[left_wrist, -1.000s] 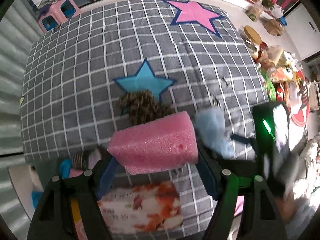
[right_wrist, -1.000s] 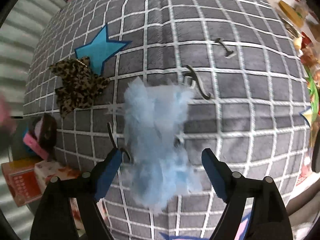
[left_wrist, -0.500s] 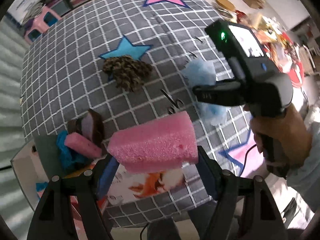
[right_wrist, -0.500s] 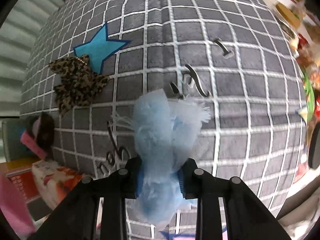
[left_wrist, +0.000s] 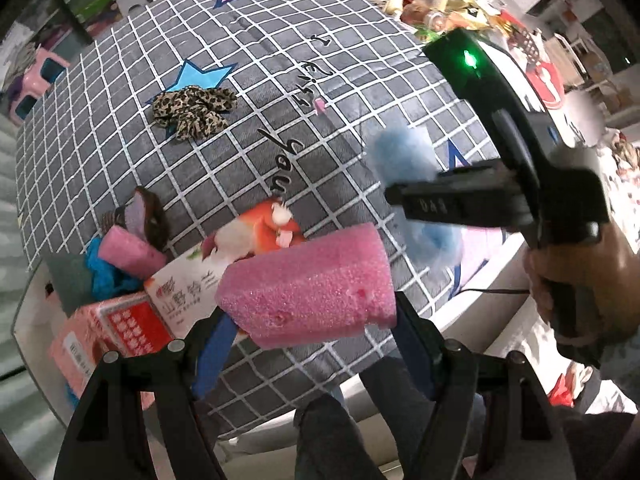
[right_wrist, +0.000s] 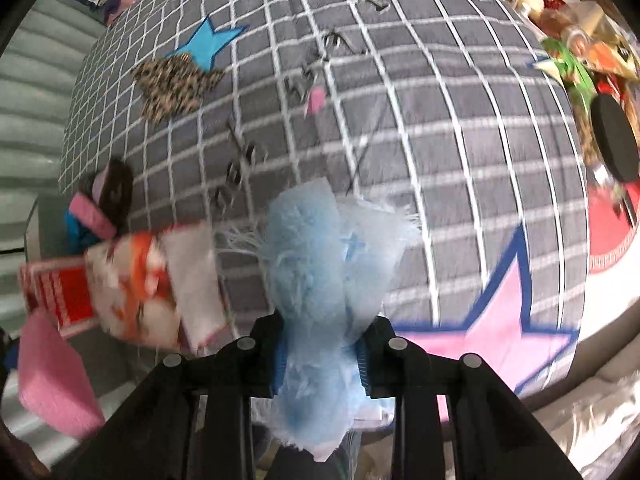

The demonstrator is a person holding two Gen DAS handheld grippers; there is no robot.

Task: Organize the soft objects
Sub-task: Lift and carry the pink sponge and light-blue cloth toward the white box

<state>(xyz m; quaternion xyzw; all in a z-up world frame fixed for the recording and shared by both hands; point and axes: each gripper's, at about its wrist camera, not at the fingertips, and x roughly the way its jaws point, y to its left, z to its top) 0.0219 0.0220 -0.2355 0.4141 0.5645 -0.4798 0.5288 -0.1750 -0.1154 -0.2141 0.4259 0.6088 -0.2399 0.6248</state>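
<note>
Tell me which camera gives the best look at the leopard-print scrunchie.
The left wrist view: the leopard-print scrunchie lies sharp and whole on the checked cloth, beside the blue star. The right wrist view shows the scrunchie too, but blurred.

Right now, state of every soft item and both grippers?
Left gripper: shut on pink foam sponge, lifted.
Right gripper: shut on fluffy light-blue cloth, lifted.
Leopard-print fabric scrunchie: lying loose on grey checked cover.
</note>
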